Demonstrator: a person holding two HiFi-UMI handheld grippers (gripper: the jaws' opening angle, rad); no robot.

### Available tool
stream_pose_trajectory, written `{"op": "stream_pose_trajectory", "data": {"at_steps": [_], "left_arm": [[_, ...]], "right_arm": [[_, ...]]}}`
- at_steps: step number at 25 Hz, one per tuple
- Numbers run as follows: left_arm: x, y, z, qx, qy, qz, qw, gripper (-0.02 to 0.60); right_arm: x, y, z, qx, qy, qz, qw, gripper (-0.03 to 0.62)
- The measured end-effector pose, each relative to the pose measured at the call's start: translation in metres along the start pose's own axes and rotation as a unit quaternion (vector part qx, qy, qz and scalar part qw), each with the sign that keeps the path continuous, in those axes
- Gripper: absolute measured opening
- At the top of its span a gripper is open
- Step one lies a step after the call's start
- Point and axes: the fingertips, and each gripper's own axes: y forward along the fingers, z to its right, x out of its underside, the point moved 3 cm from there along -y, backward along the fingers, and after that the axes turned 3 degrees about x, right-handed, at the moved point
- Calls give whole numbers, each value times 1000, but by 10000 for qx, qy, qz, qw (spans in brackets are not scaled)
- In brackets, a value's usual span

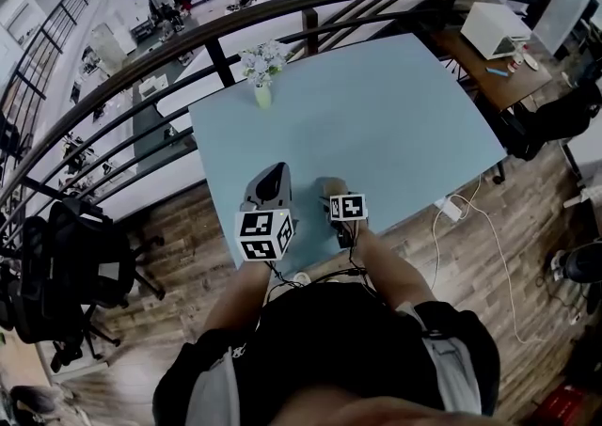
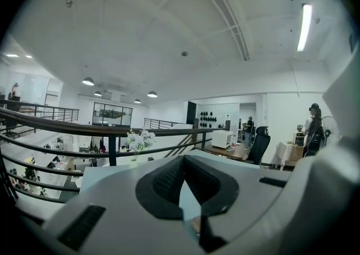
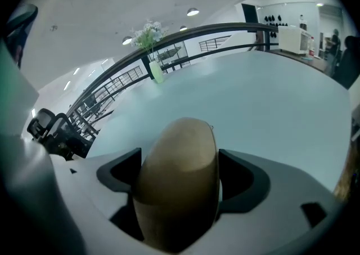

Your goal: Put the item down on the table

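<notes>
A tan, egg-shaped item (image 3: 180, 164) fills the space between the jaws of my right gripper (image 3: 179, 183), which is shut on it. In the head view that gripper (image 1: 332, 197) hovers at the near edge of the pale blue table (image 1: 395, 123); whether the item touches the tabletop cannot be told. Just to its left is my left gripper (image 1: 270, 191), also at the near edge. The left gripper (image 2: 188, 189) points level across the table, its jaws together with only a thin wedge of table showing and nothing held.
A small vase of white flowers (image 1: 262, 71) stands at the table's far left corner by the dark curved railing (image 1: 216, 48). A brown desk with a white box (image 1: 494, 27) is at the back right. Black chairs (image 1: 80, 264) stand left; a power strip (image 1: 450, 210) lies on the floor.
</notes>
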Motion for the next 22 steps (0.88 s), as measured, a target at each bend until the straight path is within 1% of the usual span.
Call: {"op": "stream_pose_trajectory", "data": {"at_steps": [4, 6, 7, 8, 9, 11, 13, 14, 17, 22], "left_arm": [[-1, 1, 2, 59, 5, 12, 10000, 14], [-2, 2, 4, 94, 8, 20, 10000, 14], [-2, 3, 6, 115, 10, 24, 9999, 14], [-3, 4, 7, 138, 14, 27, 9999, 14], [-4, 6, 9, 163, 20, 32, 9999, 14], [-6, 8, 12, 218, 34, 47, 9997, 14], [-7, 11, 17, 284, 45, 56, 9996, 14], [-7, 13, 20, 322, 49, 51, 9995, 14], [-5, 17, 32, 471, 55, 28, 9989, 14], [-9, 27, 55, 751, 100, 39, 9971, 14]], "right_arm": [[-12, -11, 1, 63, 71, 444, 9990, 431], [-23, -22, 0, 4, 166, 762, 9970, 431], [-31, -31, 0, -27, 229, 959, 9951, 419], [-39, -41, 0, -30, 287, 1199, 9924, 378], [-49, -54, 1, 12, 334, 1484, 9884, 321], [-71, -83, 4, 190, 398, 2120, 9763, 206], [-93, -115, 6, 407, 383, 2724, 9606, 87], [-103, -131, 7, 492, 336, 3007, 9518, 2], [-126, -178, 3, 562, 165, 3690, 9276, 0], [-150, -247, 0, 685, -55, 4388, 8959, -1]]}}
